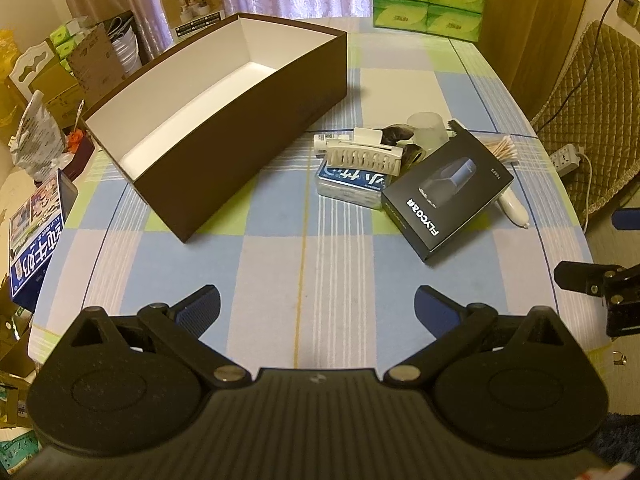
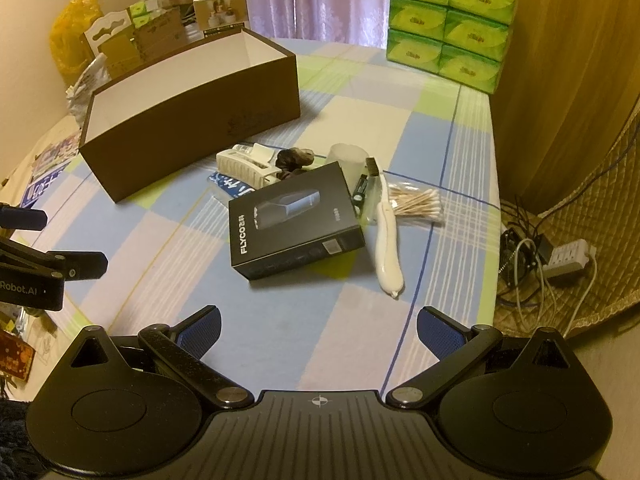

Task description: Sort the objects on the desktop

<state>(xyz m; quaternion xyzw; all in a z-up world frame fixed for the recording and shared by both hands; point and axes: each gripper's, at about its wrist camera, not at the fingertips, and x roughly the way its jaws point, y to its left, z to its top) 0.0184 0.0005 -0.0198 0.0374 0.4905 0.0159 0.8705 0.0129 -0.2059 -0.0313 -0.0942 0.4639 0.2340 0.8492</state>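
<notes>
Evidently nothing has been sorted yet: the brown open box shows only its bare white inside, while every loose item sits heaped at about two o'clock of it on the checked tablecloth. Both tools hover low over the near edge of the table, well short of the pile. The left gripper has its jaws spread wide with nothing between them, and the right gripper is likewise wide and empty, which reads as a ready stance before a first pick.

From the right wrist view, the black FLYCO box lies flat at twelve o'clock, nearest and uppermost, its far edge overlapping a blue-labelled clear case. A cream ribbed clip-like holder rests on that case, touching a small white bottle. A dark crumpled thing lies behind; what it is I cannot tell. At one o'clock stands a frosted cup, and beside it lie a white pen-shaped tool and a bag of cotton swabs.

The FLYCO box looks rigid, matte and flat-sided, so probably the easiest first grasp by its edges. The open box stands at eleven o'clock of the pile, just beside it, making a short carry.
</notes>
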